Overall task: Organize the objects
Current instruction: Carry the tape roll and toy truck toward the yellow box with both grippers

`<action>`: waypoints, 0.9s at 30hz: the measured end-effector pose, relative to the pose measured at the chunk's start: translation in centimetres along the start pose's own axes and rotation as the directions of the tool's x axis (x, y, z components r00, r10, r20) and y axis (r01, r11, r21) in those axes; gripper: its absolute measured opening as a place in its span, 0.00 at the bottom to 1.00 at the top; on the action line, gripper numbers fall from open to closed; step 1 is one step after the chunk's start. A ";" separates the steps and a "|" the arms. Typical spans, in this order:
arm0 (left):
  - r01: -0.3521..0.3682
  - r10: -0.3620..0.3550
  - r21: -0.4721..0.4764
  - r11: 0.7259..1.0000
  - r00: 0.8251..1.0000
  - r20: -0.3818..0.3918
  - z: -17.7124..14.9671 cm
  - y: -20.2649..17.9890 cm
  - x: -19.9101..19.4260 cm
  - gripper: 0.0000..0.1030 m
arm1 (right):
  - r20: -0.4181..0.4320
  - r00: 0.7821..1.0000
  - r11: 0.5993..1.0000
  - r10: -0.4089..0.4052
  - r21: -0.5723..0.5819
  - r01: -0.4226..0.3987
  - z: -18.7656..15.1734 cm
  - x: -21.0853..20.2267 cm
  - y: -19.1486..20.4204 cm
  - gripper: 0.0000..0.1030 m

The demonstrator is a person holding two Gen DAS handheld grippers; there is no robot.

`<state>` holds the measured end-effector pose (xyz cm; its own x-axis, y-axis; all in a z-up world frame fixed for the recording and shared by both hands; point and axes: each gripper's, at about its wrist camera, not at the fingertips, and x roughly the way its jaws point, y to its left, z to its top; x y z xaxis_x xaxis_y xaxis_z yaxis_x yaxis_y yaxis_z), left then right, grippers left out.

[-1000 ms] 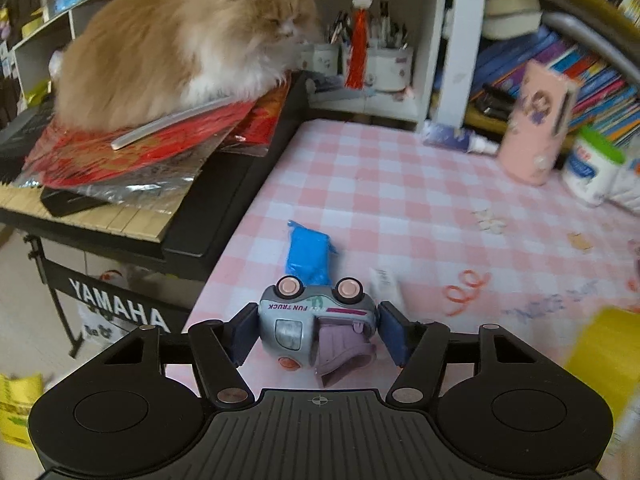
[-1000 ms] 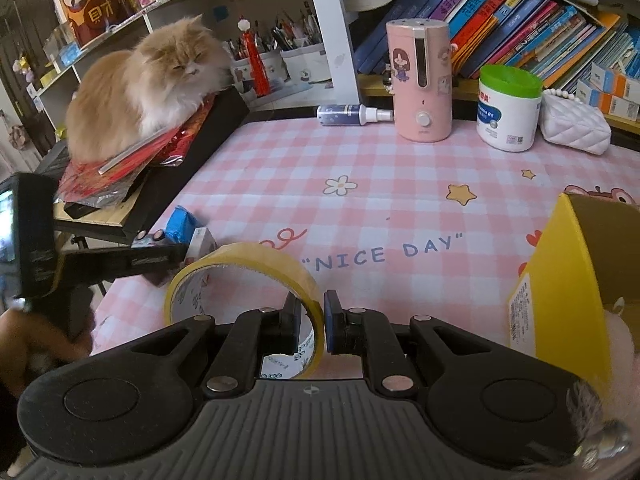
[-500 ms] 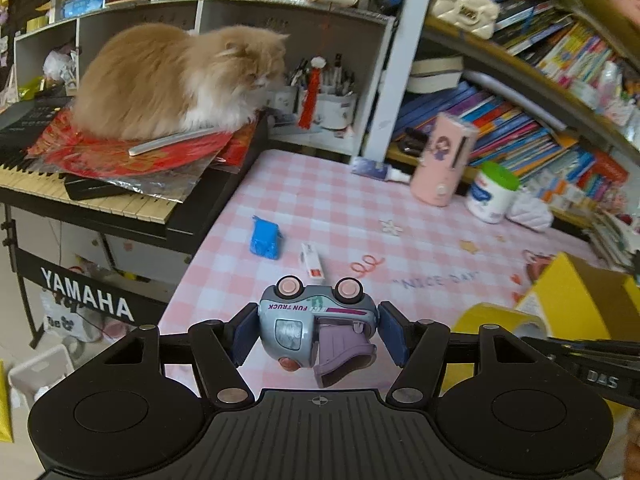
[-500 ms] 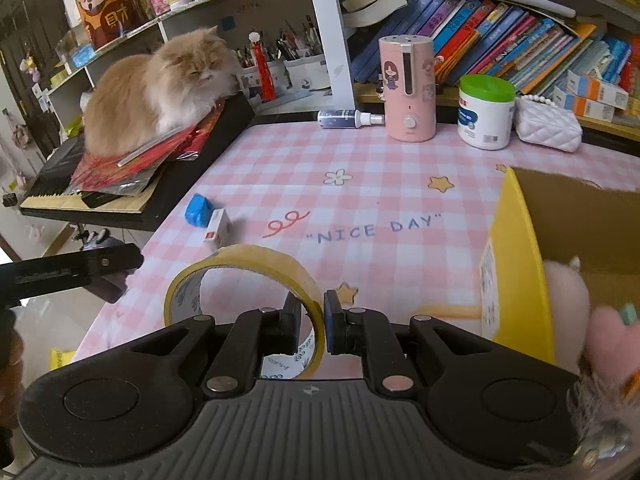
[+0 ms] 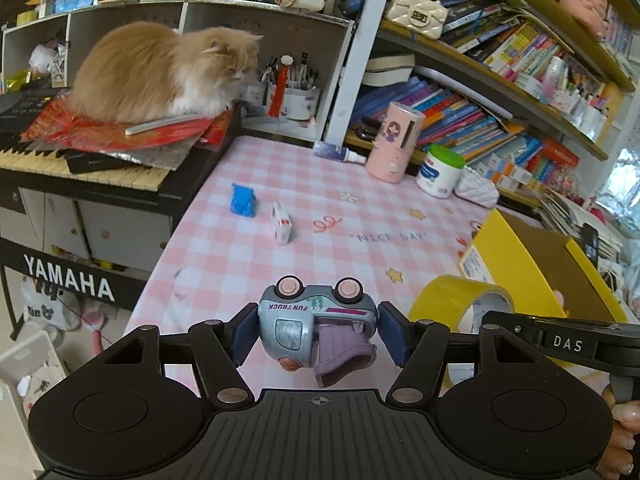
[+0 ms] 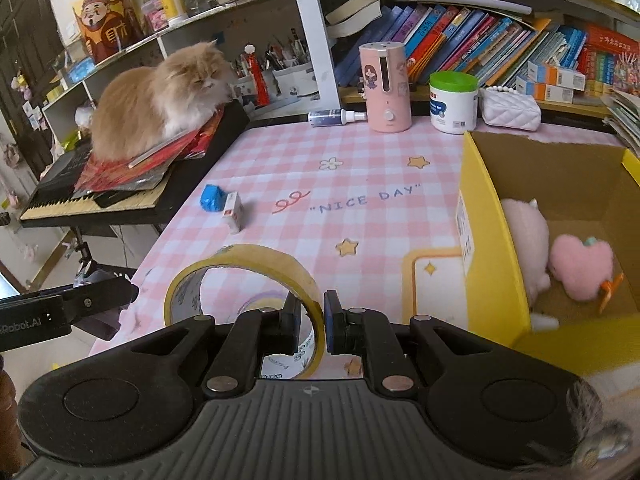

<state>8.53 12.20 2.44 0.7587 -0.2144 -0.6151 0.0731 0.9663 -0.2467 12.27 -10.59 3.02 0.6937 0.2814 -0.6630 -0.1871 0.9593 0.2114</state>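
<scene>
Both tongs have drawn back and toward the yellow box since a second ago, so far more of the tabletop shows.

Left tongs (image 5: 318, 330) stand partly spread, their pads pressed on the sides of a grey-blue toy truck (image 5: 316, 320), carried wheels-up above the near edge of the pink checked tabletop (image 5: 340, 240). Right tongs (image 6: 312, 322) are clamped tight on the wall of a yellow tape roll (image 6: 244, 276), lifted just left of the yellow box (image 6: 492, 256), where two pink plush toys (image 6: 580, 264) lie. A blue packet (image 6: 212, 197) and a small white carton (image 6: 235, 211) lie side by side near the tabletop's left edge. A fluffy ginger cat (image 5: 160, 72) sits on the keyboard (image 5: 80, 164).
</scene>
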 end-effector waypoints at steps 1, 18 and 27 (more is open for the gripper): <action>0.003 -0.003 -0.002 1.000 1.000 -0.004 -0.5 0.1 -0.4 0.61 | 0.000 1.000 1.000 -0.003 0.000 0.003 -0.5 -0.4 0.3 0.11; 0.067 -0.066 0.014 0.998 0.996 -0.052 -7.0 0.2 -7.2 0.61 | -0.030 0.999 0.998 -0.041 0.047 0.043 -9.2 -7.2 3.1 0.11; 0.180 -0.171 0.088 0.980 0.981 -0.094 -8.0 -2.9 -7.3 0.61 | -0.021 0.991 0.982 -0.131 0.133 0.133 -12.6 -11.0 1.4 0.11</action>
<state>-2.36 9.83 1.64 0.6705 -0.3894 -0.6315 0.2654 0.9208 -0.2860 -4.33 -12.02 1.55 0.6972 0.1535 -0.7003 0.0011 0.9766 0.2151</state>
